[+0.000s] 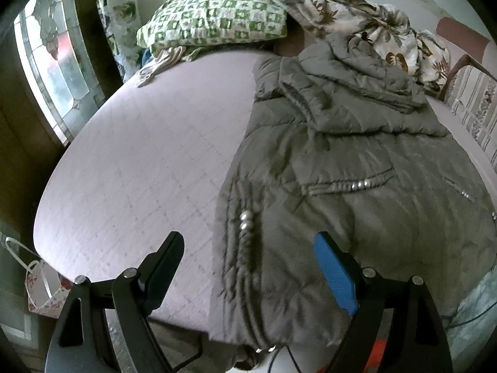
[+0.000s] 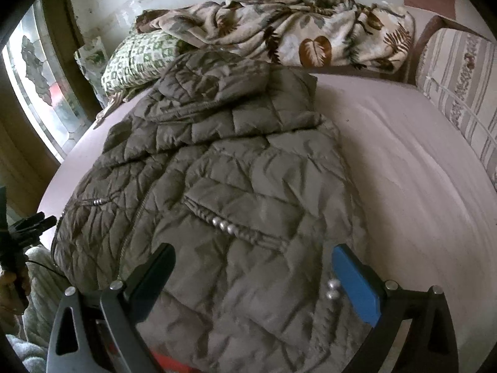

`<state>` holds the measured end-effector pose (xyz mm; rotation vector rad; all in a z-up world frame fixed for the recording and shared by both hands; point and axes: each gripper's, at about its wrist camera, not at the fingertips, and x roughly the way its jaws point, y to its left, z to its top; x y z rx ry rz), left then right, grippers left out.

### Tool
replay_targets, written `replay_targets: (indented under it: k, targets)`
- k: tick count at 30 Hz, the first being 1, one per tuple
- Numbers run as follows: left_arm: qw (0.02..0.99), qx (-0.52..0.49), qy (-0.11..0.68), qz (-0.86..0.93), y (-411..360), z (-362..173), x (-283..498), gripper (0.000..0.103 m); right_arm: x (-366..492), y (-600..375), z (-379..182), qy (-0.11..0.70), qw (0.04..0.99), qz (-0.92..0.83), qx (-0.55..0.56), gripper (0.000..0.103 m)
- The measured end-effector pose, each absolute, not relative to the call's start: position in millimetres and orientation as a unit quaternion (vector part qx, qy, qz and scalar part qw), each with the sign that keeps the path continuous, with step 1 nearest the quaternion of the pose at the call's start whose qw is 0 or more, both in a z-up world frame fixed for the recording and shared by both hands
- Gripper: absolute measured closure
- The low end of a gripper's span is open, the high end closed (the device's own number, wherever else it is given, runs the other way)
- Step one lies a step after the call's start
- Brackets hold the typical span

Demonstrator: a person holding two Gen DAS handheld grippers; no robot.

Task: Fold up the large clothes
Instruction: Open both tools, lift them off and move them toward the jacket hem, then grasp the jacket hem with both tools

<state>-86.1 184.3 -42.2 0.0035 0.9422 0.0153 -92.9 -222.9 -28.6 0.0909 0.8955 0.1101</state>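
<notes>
A grey-green quilted puffer jacket (image 1: 341, 168) lies flat on a bed with a pale pink sheet (image 1: 130, 161), hood toward the far end and hem at the near edge. In the right wrist view the jacket (image 2: 223, 168) fills the middle, its pocket zips trimmed with silver beads. My left gripper (image 1: 248, 255) hovers open above the jacket's left hem, one black finger over the sheet, the blue-padded one over the fabric. My right gripper (image 2: 253, 267) is open over the right hem, with nothing between its pads. The left gripper shows as a dark shape (image 2: 28, 227) at the left edge of that view.
A green checked pillow (image 1: 214, 18) and a leaf-print blanket (image 2: 304, 28) are piled at the head of the bed. A striped cushion (image 2: 459, 93) stands along the right side. A window (image 1: 52, 62) is on the left, and a small gift bag (image 1: 43, 292) sits beside the bed.
</notes>
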Motion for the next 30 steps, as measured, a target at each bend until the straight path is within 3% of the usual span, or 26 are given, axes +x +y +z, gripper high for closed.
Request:
replay_targets:
  k: [30]
  targets:
    - [0.855, -0.03, 0.517, -0.01, 196, -88, -88, 0.017, -127, -296, -93, 0.513, 0.841, 0.019, 0.172, 0.001]
